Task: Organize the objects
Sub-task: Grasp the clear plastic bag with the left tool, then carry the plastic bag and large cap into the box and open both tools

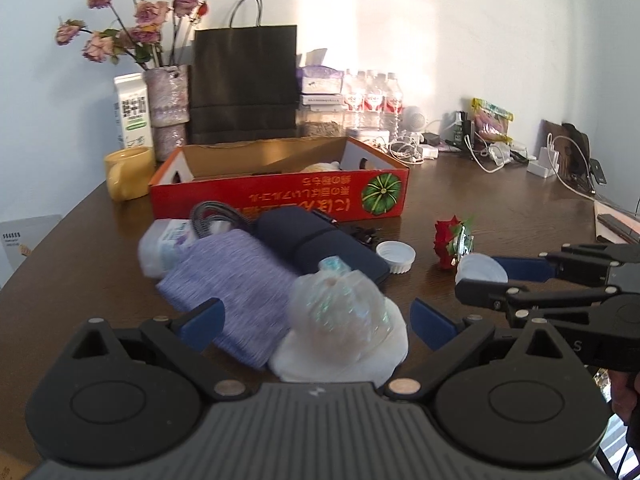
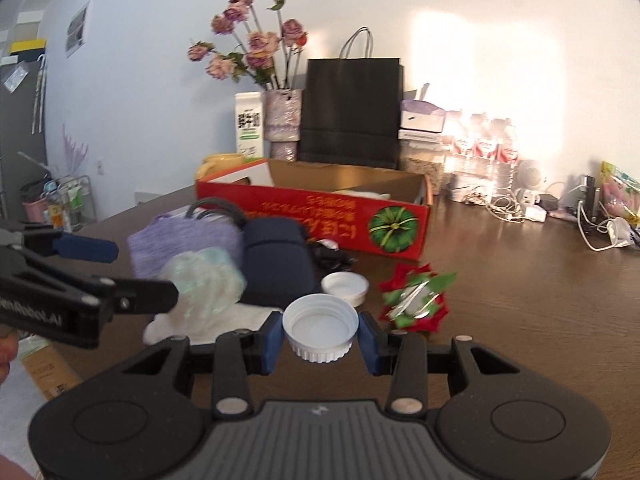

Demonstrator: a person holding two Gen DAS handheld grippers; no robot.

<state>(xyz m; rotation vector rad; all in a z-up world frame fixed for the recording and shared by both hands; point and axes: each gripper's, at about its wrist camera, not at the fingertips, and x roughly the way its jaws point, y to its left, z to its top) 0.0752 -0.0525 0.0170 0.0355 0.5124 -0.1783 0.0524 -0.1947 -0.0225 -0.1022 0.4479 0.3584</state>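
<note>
While the right tongs (image 2: 321, 339) are clenched on a white lid (image 2: 320, 326), held open side up between the blue pads and lifted clear of the bench (image 2: 520, 300), most of the sorting looks undone. The red box (image 2: 320, 220) stands open toward the back of the bench, and only a pale bundle shows inside it near the right end; the rest of its floor that can be seen is bare cardboard.

The left tongs (image 1: 316, 322) are released, their pads spread wide with nothing pressed between them. They hang over a clear crinkly bag (image 1: 340, 312) lying on a white cloth (image 1: 376, 356), with a purple cloth (image 1: 232, 276) just beside them to the left.

What is left on the bench in front of the box:
- a dark blue pouch (image 1: 320, 240) next to the purple cloth
- a coiled black cable (image 1: 216, 214) behind them
- a white packet (image 1: 160, 244) at the left edge of the pile
- a second white lid (image 1: 396, 255) resting apart, nearer the box
- a red and green bow (image 1: 452, 240) to the right of that lid

Judging by this, the task is at an early stage: one lid is in hand and presumably bound for the box, and the whole pile remains to be cleared.
</note>
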